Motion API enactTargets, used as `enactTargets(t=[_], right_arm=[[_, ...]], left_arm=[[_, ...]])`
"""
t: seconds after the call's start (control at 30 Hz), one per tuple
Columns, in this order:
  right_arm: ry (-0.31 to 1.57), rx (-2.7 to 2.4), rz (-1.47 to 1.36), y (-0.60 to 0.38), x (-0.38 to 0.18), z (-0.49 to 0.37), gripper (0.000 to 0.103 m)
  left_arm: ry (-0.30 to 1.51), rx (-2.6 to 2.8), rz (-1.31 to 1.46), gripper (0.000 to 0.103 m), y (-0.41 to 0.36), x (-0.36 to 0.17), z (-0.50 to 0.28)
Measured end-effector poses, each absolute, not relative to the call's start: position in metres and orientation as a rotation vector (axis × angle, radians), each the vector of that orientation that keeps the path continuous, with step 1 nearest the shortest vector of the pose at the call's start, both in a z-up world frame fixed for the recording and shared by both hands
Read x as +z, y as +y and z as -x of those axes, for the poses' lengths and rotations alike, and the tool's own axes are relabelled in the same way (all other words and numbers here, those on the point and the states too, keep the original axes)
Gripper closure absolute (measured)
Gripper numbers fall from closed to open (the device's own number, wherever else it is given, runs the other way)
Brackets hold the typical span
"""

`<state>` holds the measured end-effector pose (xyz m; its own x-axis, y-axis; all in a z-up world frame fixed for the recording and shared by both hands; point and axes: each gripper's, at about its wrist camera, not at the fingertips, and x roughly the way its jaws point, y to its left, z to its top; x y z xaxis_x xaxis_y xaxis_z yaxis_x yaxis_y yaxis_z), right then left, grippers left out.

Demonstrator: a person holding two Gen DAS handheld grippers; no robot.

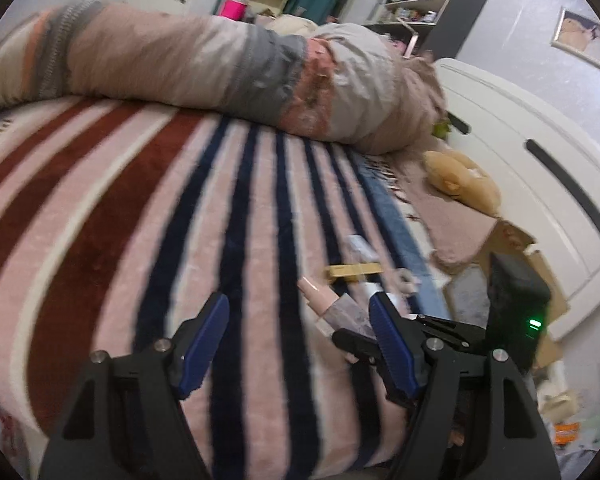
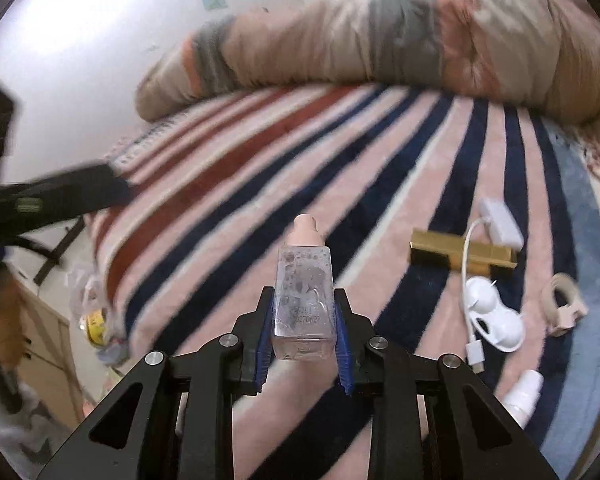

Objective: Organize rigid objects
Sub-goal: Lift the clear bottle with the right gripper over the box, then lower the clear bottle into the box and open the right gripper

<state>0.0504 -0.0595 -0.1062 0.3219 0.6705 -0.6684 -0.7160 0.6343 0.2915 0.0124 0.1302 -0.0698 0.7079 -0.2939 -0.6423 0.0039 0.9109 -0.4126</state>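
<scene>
Box [image 2: 462,254], cable [image 2: 470,280] and tape roll [image 2: 562,300] on blanket [image 2: 260,200], right of bottle [image 2: 304,292].

Both fisheye views are evenly, softly lit indoors, with dark vignetted corners and lines bowing toward the edges. Strong glare washes out the wall [image 2: 80,40] in the upper left of the right wrist view. Motion blur smears the striped blanket [image 1: 140,208], perhaps worst at the margins.

bottle [image 2: 304,292]: 1 | gold box [image 2: 462,254]: 1 | white charger [image 2: 502,222]: 1 | tape roll [image 2: 562,300]: 1 | white tube [image 2: 522,398]: 1
</scene>
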Motion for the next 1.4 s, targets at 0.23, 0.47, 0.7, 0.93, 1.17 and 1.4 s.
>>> enactTargets(t=[0.23, 0.47, 0.7, 0.93, 1.17, 1.4], right_arm=[[0.642, 0.945, 0.004, -0.117, -0.035, -0.015, 0.081], [0.501, 0.859, -0.062, -0.202, 0.004, 0.001, 0.081], [0.491, 0.676, -0.096, -0.285, 0.004, 0.003, 0.081], [0.587, 0.517, -0.103, -0.33, -0.017, -0.006, 0.081], [0.703, 0.482, -0.088, -0.338, -0.039, -0.021, 0.08], [0.735, 0.456, -0.094, -0.339, -0.045, -0.023, 0.078]], left_arm=[[0.716, -0.419, 0.42, 0.034, 0.076, -0.036, -0.032], [0.661, -0.619, 0.322, 0.051, -0.014, 0.008, -0.048], [0.643, -0.707, 0.149, 0.067, -0.114, 0.028, -0.058], [0.693, -0.733, 0.004, 0.071, -0.191, 0.018, -0.072], [0.775, -0.711, -0.051, 0.071, -0.216, -0.006, -0.087], [0.789, -0.69, -0.056, 0.068, -0.215, -0.011, -0.09]])
